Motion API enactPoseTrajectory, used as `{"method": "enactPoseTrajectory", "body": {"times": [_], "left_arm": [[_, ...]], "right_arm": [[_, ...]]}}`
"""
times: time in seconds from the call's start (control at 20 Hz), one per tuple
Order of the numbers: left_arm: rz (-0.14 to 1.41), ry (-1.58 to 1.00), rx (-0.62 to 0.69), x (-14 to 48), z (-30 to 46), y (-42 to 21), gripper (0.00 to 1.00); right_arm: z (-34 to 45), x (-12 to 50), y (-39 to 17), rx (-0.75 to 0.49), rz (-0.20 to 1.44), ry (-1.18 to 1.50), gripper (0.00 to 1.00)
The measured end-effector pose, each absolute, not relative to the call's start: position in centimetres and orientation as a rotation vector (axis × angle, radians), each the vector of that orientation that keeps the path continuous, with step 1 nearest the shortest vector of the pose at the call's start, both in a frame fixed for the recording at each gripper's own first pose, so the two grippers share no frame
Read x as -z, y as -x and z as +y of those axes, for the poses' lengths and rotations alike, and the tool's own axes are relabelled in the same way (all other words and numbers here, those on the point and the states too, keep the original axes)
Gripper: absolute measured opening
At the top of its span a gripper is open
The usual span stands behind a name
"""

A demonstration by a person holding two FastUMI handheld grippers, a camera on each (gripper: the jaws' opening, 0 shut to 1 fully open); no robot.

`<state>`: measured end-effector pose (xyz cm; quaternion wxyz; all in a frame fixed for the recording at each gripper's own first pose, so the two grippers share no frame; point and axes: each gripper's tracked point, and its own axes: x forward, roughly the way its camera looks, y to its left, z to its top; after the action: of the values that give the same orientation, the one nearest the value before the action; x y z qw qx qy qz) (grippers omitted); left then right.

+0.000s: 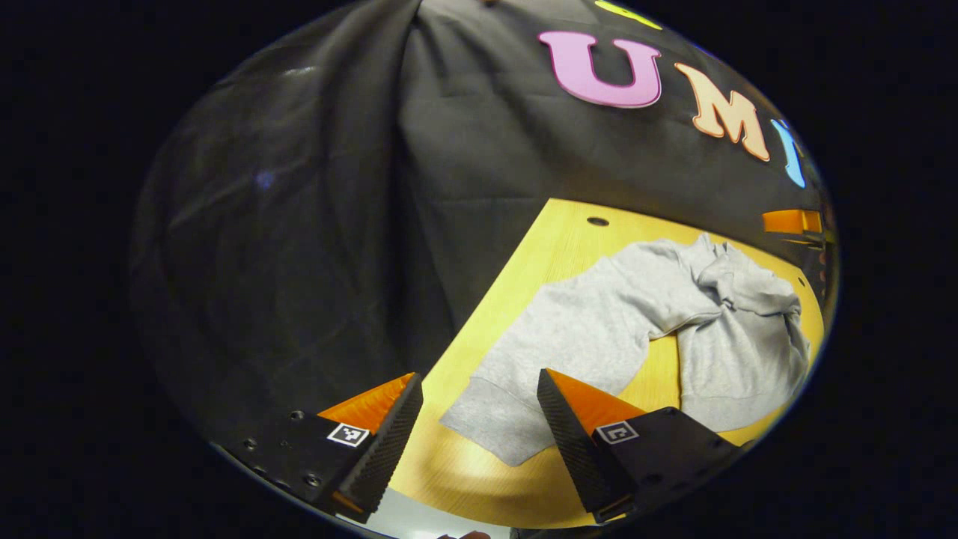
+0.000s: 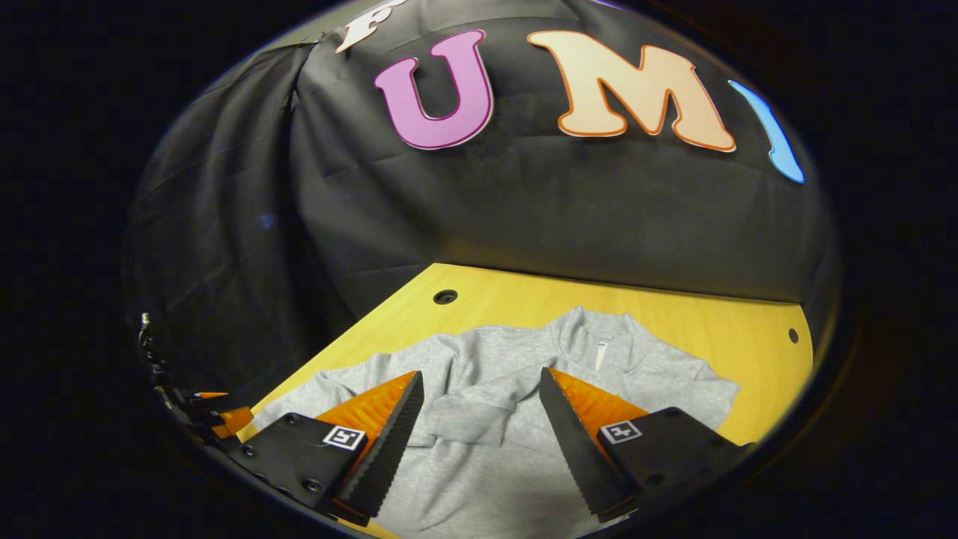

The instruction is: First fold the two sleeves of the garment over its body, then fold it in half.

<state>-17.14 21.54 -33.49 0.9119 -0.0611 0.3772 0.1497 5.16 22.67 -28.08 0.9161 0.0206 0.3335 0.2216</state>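
Observation:
A grey sweatshirt (image 1: pixel 599 322) lies on the yellow wooden table (image 1: pixel 554 239). In the left gripper view one sleeve stretches toward me, and its cuff (image 1: pixel 494 430) lies flat on the wood. My left gripper (image 1: pixel 479 376) hovers open just above that cuff, holding nothing. In the right gripper view the sweatshirt (image 2: pixel 524 359) shows its collar (image 2: pixel 599 337) at the far side. The other sleeve is folded over the body, its cuff (image 2: pixel 468 423) lying between my fingers. My right gripper (image 2: pixel 480 374) is open above that cuff, with nothing held.
The table has round holes (image 2: pixel 445 296) near its far edge and another hole (image 2: pixel 793 335) at the right. The black cloth wall rises close behind the table. An orange part of the other gripper (image 1: pixel 793 222) shows at the far right.

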Motion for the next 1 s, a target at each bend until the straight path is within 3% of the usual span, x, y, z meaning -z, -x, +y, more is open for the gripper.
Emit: {"method": "enactPoseTrajectory", "body": {"times": [0.35, 0.5, 0.6, 0.65, 0.75, 0.8, 0.85, 1.0], "left_arm": [[0.915, 0.105, -0.261, 36.5, 20.8, 18.0, 0.94], [0.928, 0.125, -0.233, 37.2, 19.9, 17.7, 0.88], [0.927, 0.158, -0.209, 37.3, 19.2, 17.3, 0.78], [0.927, 0.179, -0.216, 37.2, 18.9, 17.5, 0.65], [0.914, 0.219, -0.211, 37.0, 18.3, 16.9, 0.56], [0.901, 0.232, -0.218, 37.0, 18.2, 17.0, 0.39], [0.896, 0.247, -0.224, 37.3, 18.1, 16.7, 0.21], [0.888, 0.261, -0.234, 37.0, 17.9, 16.5, 0.04]], "right_arm": [[17.0, 27.8, -5.0, -0.339, 0.696, -0.042, 0.94], [15.8, 27.3, -5.3, -0.317, 0.682, -0.033, 0.94], [15.4, 27.2, -5.2, -0.315, 0.681, -0.027, 0.94], [15.3, 27.0, -5.1, -0.318, 0.680, -0.025, 0.98], [15.1, 26.9, -5.0, -0.325, 0.671, -0.013, 0.98], [15.0, 26.7, -4.9, -0.331, 0.667, -0.005, 0.94], [15.0, 26.6, -4.8, -0.337, 0.664, 0.001, 0.98], [14.3, 26.0, -4.5, -0.338, 0.647, 0.003, 0.95]]}}
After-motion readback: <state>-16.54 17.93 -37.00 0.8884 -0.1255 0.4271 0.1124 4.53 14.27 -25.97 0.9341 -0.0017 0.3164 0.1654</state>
